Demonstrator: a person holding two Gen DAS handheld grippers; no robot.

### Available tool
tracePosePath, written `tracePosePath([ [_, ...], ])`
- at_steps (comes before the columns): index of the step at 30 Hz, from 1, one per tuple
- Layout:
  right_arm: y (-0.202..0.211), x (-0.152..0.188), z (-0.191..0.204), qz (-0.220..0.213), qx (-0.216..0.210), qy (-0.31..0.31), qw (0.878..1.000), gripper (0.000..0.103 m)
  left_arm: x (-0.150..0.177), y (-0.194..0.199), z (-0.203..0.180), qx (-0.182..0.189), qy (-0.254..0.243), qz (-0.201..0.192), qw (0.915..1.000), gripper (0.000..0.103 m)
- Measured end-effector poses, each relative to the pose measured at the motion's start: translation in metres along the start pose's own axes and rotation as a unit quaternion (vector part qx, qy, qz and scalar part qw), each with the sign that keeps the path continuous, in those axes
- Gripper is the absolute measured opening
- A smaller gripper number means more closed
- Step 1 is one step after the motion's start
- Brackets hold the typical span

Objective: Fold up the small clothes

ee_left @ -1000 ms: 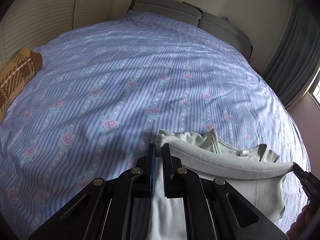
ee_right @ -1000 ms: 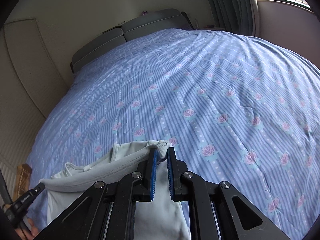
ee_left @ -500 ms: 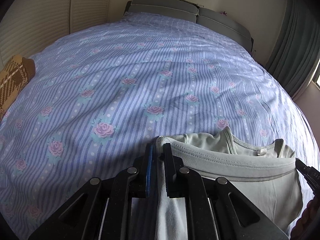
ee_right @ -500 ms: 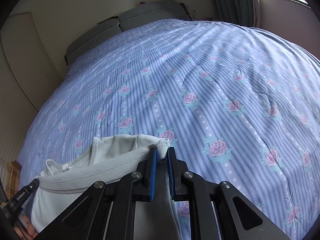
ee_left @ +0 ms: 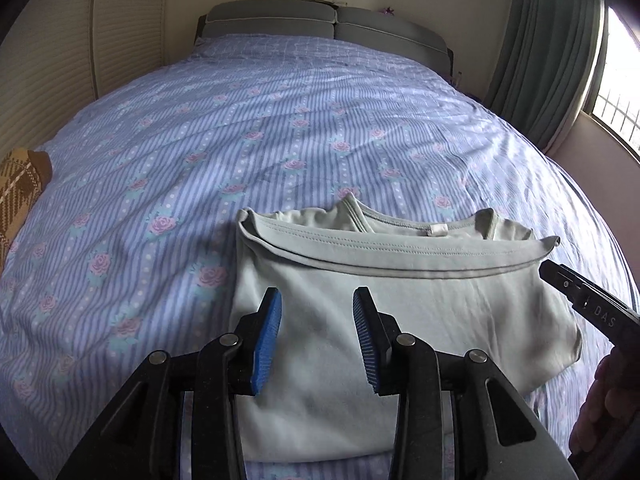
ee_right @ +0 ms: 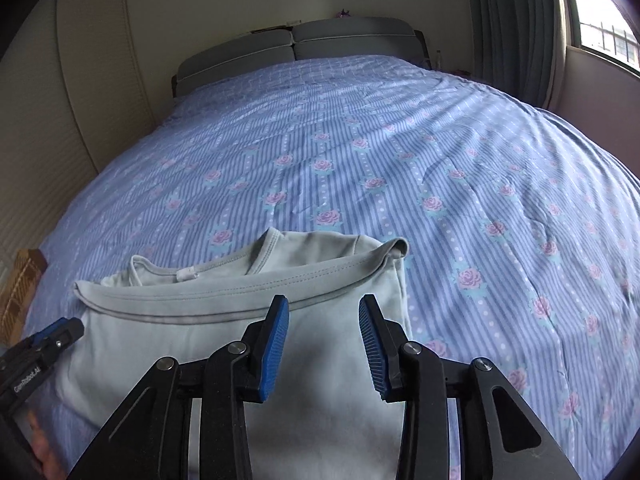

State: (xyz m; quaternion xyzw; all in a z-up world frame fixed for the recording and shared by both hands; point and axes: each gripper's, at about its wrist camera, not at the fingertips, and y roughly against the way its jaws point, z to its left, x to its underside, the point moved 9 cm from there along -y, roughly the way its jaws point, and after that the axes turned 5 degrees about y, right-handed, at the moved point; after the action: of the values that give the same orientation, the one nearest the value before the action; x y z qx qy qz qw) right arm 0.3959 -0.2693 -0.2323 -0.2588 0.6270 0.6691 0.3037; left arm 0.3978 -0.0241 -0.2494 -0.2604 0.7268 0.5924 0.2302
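Pale green top [ee_left: 400, 308] lies on the bed [ee_left: 280, 128], hem folded up to just short of the neckline. First fold looks done. Left hand-held gripper [ee_left: 317, 316] and right hand-held gripper [ee_right: 323, 320]: jaws opening, nothing pinched, both angled down over the cloth. I'd regrip the sides next for a cross fold

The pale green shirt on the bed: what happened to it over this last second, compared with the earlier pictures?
Both grippers let go. The left gripper and right gripper had each pinched a corner of the shirt's hem; their jaws are now opening, nothing between them, and they have drawn back. The hem, carried up toward the collar, now lies flat across it. The bedspread and brown checked cloth stayed put.
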Motion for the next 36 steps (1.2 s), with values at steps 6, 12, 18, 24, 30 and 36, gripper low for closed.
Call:
tracePosePath([
  [6,-0.015,0.017,0.029,0.026,0.000,0.048,0.999,0.038,0.011,-0.023,-0.007,-0.001,-0.013,0.032,0.9994,0.040],
  [12,-0.030,0.021,0.038,0.031,0.019,0.080,0.996,0.038,0.002,-0.036,-0.008,-0.017,-0.029,0.028,0.9990,0.042],
  [18,-0.043,0.010,0.040,0.036,0.022,0.074,0.996,0.038,-0.014,-0.045,-0.005,-0.009,-0.012,0.029,0.9995,0.044],
  [24,-0.056,-0.009,0.034,0.033,0.014,0.041,0.999,0.038,-0.042,-0.053,0.003,-0.009,0.024,0.016,0.9996,0.044],
  [30,-0.071,-0.032,0.029,0.028,0.003,-0.007,1.000,0.038,-0.064,-0.052,0.026,-0.004,0.069,-0.024,0.9973,0.044],
  [36,-0.073,-0.045,0.028,0.007,-0.019,-0.043,0.999,0.038,-0.064,-0.042,0.022,0.003,0.050,-0.017,0.9986,0.044],
])
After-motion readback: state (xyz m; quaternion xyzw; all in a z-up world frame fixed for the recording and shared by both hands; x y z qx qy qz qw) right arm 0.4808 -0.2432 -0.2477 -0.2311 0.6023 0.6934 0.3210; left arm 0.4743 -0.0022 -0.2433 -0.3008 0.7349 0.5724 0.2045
